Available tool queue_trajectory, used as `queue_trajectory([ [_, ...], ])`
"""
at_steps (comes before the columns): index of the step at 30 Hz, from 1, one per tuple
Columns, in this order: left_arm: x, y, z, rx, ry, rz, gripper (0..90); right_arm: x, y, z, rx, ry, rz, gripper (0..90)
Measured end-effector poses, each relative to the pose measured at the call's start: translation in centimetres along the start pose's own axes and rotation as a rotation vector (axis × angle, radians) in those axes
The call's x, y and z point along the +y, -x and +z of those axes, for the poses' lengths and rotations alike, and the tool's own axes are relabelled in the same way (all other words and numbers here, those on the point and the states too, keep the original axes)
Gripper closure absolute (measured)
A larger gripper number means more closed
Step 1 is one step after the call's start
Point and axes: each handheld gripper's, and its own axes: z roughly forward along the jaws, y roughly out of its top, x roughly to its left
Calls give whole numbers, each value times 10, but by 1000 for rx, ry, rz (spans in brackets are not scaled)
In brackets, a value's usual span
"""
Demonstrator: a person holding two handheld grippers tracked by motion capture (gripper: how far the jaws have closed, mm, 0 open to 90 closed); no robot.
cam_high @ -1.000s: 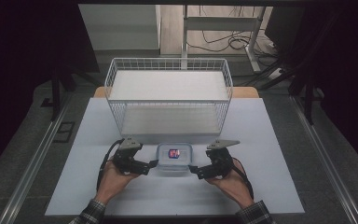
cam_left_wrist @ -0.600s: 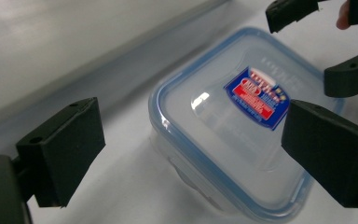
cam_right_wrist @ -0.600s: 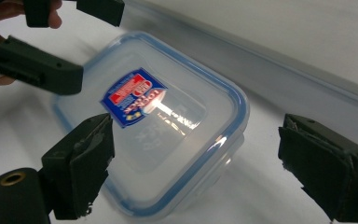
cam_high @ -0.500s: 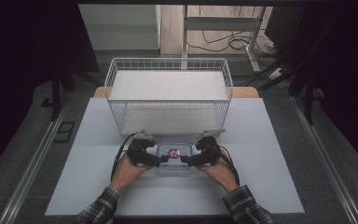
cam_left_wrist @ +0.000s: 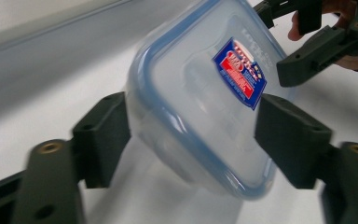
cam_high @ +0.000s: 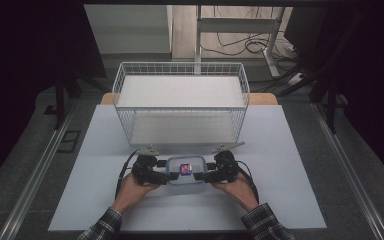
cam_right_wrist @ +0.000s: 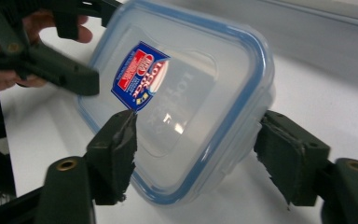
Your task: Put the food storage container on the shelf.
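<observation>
A clear plastic container with a blue-rimmed lid and a red and blue label lies on the white table near its front edge. My left gripper is at its left end and my right gripper at its right end. In the left gripper view the container sits between the two pads, which touch it. In the right gripper view the pads likewise press on the container. Both pairs of jaws have just been closing on it. The person's hands hold both grippers from the near side.
A white wire basket stands behind the container, across the middle of the table, a little beyond the grippers. Bare table lies left and right of the hands. Dark floor, table legs and cables are beyond the far edge.
Both hands have moved inward from beside the container to its two ends. The jaws, wide before, now stand narrower around the container.
</observation>
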Motion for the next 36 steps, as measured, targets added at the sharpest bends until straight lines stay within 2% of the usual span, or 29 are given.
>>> queue_trajectory([
  [2,-8,1,-2,-33,-16,-30,306,-2,-4,-7,-11,5,-12,408],
  [3,-10,2,-2,-40,-23,-21,324,-3,-4,-10,-7,9,-11,429],
  [5,-13,9,-2,-15,-20,16,348,-9,-4,-13,9,11,8,454],
  [7,-12,11,-4,-10,-17,22,400,-14,-3,-17,22,17,22,486],
  [10,-15,7,-10,-50,9,-3,481,-19,-2,-23,52,25,21,541],
  [16,-21,9,-14,-60,22,-19,534,-23,-7,-24,52,31,14,528],
  [20,-24,9,-16,-74,35,-36,551,-27,-4,-23,68,54,32,522],
  [29,-28,0,-15,-134,63,-90,565,-29,0,-22,85,70,4,535],
  [33,-31,-8,-14,-183,81,-126,568,-29,1,-23,102,71,12,550],
  [36,-32,-11,-14,-199,85,-127,573,-30,3,-23,114,73,26,553],
])
